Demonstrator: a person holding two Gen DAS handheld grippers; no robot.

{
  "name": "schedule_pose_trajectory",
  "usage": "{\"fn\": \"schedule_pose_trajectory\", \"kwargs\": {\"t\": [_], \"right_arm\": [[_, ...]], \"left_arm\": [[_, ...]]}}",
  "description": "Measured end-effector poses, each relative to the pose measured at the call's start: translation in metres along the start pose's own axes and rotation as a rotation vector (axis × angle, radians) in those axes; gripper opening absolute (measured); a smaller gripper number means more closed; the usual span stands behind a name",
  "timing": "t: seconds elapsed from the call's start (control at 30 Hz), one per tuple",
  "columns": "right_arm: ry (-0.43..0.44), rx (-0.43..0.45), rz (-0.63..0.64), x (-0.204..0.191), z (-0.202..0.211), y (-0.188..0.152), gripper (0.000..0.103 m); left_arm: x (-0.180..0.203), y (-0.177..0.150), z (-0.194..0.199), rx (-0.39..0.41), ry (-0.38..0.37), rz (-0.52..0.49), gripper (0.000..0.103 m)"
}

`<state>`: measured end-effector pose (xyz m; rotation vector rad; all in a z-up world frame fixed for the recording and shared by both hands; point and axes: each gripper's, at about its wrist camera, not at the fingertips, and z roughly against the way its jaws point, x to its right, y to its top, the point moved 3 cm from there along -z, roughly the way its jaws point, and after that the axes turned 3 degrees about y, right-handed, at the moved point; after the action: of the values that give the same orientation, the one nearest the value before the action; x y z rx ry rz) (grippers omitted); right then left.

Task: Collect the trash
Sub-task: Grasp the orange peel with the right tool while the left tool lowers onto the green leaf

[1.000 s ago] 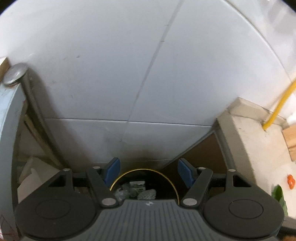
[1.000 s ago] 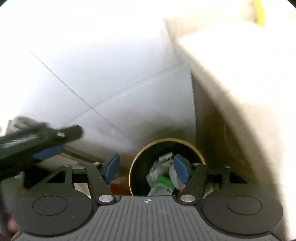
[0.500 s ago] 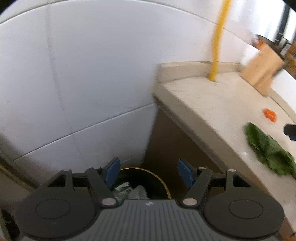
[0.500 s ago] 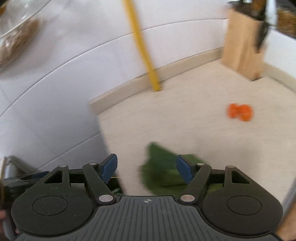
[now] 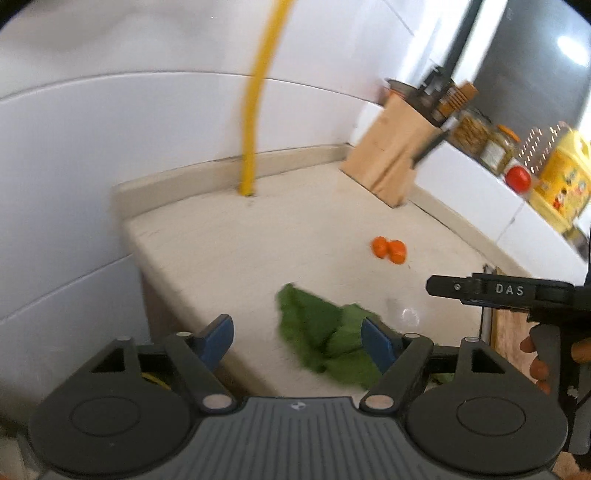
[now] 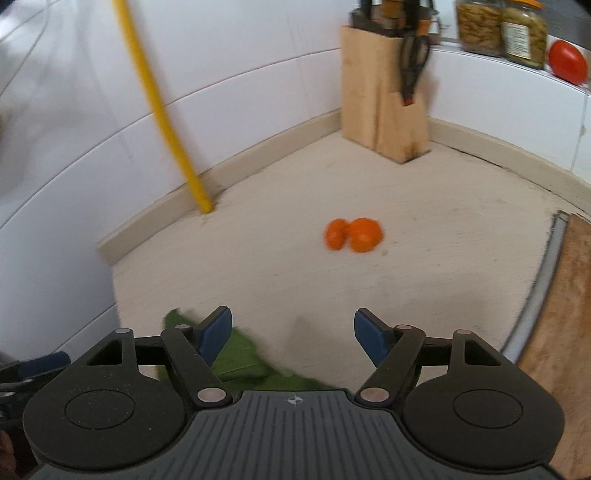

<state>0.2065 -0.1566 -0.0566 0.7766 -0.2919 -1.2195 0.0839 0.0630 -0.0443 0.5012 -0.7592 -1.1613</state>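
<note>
Left wrist view is looking down onto a pale stone counter (image 5: 229,254) that is ending at a white tiled wall on the left. The left gripper (image 5: 297,338) is hanging over the near edge with its jaws apart and widening; nothing is being pressed between the blue pads (image 5: 218,334). A green leaf (image 5: 325,332) is lying flat on the counter just beyond the pads, its right part sitting behind the right pad. Two orange pieces (image 5: 388,249) are lying touching each other farther out, well apart from the leaf. A yellow pipe (image 5: 253,110) is rising from the far left corner, and a wooden knife block (image 5: 388,155) is standing at the far wall. At the right, the right gripper (image 5: 491,290) is reaching in, a hand (image 5: 539,354) wrapping its handle; a yellow bottle (image 5: 565,184) is sitting on a far ledge.

Right wrist view is showing the right gripper (image 6: 293,334) with jaws apart and opening, bare counter (image 6: 424,240) between them. The leaf (image 6: 236,350) is lying near, under the left pad (image 6: 216,334). The orange pieces (image 6: 352,234) are sitting ahead, mid-counter. The knife block (image 6: 380,99) is standing far, with jars (image 6: 498,27) and a red tomato (image 6: 567,61) on the ledge beside it. A wooden board (image 6: 565,314) is lying at the right edge.
</note>
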Motion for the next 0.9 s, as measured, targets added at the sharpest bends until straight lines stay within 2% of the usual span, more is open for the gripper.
{"fn": "schedule_pose_trajectory", "kwargs": {"t": [0.13, 0.3, 0.6, 0.7, 0.9], "right_arm": [[-0.006, 0.0, -0.014, 0.019, -0.003, 0.006, 0.081], [-0.007, -0.011, 0.002, 0.033, -0.008, 0.012, 0.084], [-0.004, -0.014, -0.02, 0.051, -0.042, 0.033, 0.087], [-0.005, -0.025, -0.046, 0.056, -0.063, 0.046, 0.088], [-0.053, -0.047, -0.014, 0.052, -0.104, 0.059, 0.088]], "left_arm": [[0.028, 0.003, -0.024, -0.037, -0.01, -0.055, 0.071], [0.048, 0.001, -0.04, -0.082, 0.013, -0.081, 0.071], [0.061, 0.002, -0.068, -0.151, 0.096, -0.033, 0.071], [0.066, -0.001, -0.077, -0.171, 0.104, -0.032, 0.071], [0.072, -0.001, -0.091, -0.193, 0.112, -0.005, 0.071]]}}
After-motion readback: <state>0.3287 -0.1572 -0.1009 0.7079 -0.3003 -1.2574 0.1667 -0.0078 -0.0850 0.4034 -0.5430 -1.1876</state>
